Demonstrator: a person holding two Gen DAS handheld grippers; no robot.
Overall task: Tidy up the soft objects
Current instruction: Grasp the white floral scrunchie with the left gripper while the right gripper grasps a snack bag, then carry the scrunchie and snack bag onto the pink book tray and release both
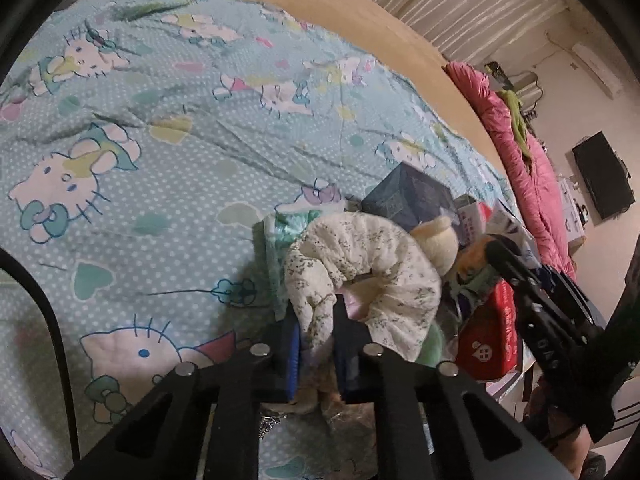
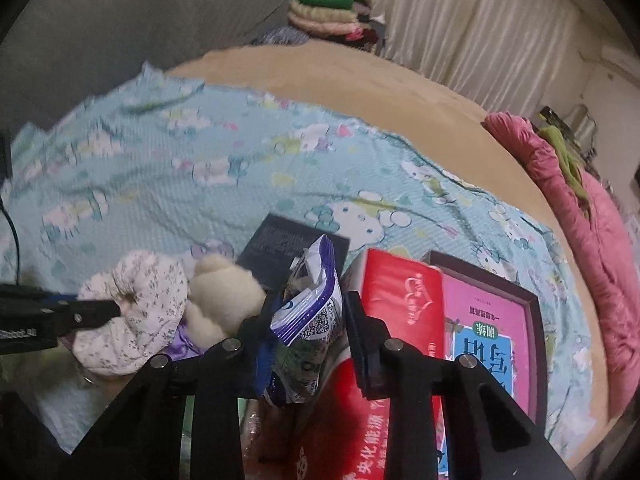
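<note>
My left gripper (image 1: 316, 320) is shut on a white floral scrunchie (image 1: 360, 276) and holds it above a pile of items on the bed. The scrunchie (image 2: 136, 312) and the left gripper (image 2: 116, 310) also show in the right wrist view. A cream plush toy (image 2: 224, 300) lies right beside the scrunchie; it also shows in the left wrist view (image 1: 438, 240). My right gripper (image 2: 308, 320) is shut on a purple and white plastic packet (image 2: 308, 320). The right gripper (image 1: 500, 252) shows at the right of the left wrist view.
A Hello Kitty sheet (image 1: 160, 152) covers the bed. A dark blue box (image 2: 280, 248), a red packet (image 2: 396, 308) and a pink book in a dark box (image 2: 488, 320) lie by the pile. A pink duvet (image 2: 580, 240) lies at the bed's right edge.
</note>
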